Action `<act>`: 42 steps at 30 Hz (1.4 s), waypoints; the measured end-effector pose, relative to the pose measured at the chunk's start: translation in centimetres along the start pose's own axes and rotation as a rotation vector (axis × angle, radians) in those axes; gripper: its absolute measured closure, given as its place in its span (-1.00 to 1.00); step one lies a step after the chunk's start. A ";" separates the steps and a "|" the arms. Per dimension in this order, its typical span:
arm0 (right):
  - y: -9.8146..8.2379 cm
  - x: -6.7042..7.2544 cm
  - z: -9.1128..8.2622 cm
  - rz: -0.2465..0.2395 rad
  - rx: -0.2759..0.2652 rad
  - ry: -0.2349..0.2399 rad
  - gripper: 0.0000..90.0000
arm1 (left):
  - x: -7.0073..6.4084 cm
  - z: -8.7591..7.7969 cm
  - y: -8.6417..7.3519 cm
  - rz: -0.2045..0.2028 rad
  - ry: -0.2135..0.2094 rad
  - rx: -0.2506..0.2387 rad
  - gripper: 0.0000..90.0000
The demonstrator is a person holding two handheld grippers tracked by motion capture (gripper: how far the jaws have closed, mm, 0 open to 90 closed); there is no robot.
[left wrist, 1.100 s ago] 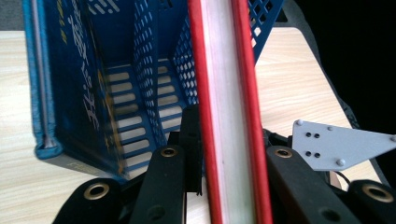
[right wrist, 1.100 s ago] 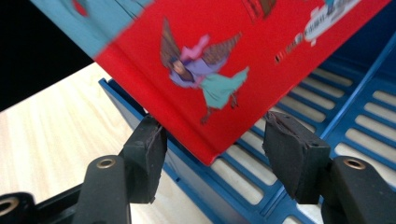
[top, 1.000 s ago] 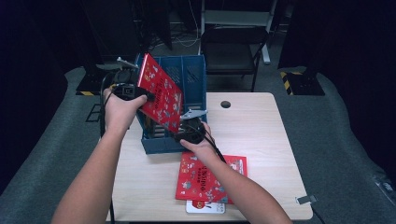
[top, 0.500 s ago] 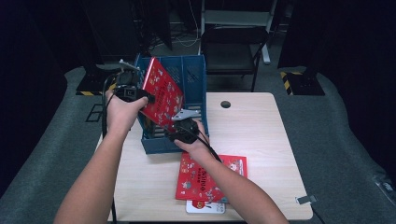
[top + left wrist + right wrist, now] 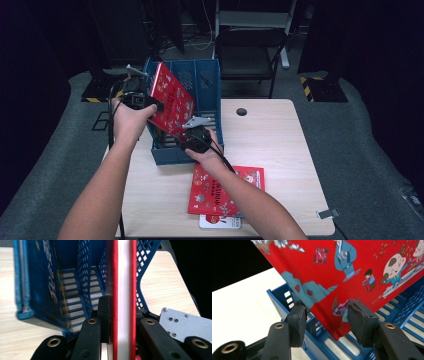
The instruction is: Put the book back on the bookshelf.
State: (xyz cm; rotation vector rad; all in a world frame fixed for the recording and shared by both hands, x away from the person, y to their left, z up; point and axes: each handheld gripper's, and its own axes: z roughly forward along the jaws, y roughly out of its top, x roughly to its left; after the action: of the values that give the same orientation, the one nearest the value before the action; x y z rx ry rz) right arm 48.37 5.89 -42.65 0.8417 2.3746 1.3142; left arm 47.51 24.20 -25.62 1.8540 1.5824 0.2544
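While the person leans over the pale wooden table [image 5: 280,150], the high view shows the left gripper [image 5: 142,102] clamped on the upper edge of a thin red picture book with cartoon figures on its cover [image 5: 170,102]. That book hangs tilted, its long axis slanting down into the blue perforated plastic file rack [image 5: 207,82] at the table's far left. The right gripper [image 5: 196,136] sits just below the book's low corner, at the rack's near wall, nearer to that corner than the left one is. Another red picture book [image 5: 225,190] lies flat near the front edge, over a white card [image 5: 220,221]

From the left gripper view, the black jaws are pressed onto the red book [image 5: 123,290] edge-on, its white page block running straight up between them; a blue book [image 5: 37,282] stands in the slot beside it

Seen in the right gripper view, the jaws have just been closing, yet both pads [image 5: 297,322] stand apart from the cover, with the book's bottom corner [image 5: 337,325] hanging between them over the rack's slotted floor [image 5: 337,345]. I judge the corner must drop straight down into that compartment, steered by the right hand
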 end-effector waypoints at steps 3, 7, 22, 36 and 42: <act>0.0 -0.1 0.0 0.004 -0.003 0.001 0.10 | -0.1 0.5 -0.1 -0.003 0.001 0.008 0.74; -0.1 -0.2 0.0 -0.002 0.001 -0.008 0.10 | -0.3 0.9 -0.2 -0.004 0.002 0.006 0.75; -0.4 -0.6 0.1 -0.014 0.022 -0.020 0.11 | -0.4 2.5 -1.0 -0.022 0.008 0.005 0.74; -0.5 0.2 0.6 -0.016 0.016 -0.008 0.10 | 0.0 3.4 -1.5 -0.021 0.021 0.038 0.74; -0.5 0.1 0.7 -0.010 0.034 0.001 0.11 | 0.3 3.8 -1.7 -0.032 0.018 0.039 0.74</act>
State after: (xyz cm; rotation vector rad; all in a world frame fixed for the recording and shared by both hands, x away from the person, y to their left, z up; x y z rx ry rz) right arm 48.44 6.21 -43.43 0.8386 2.4054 1.2738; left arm 48.30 23.19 -29.63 1.8591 1.6388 0.2287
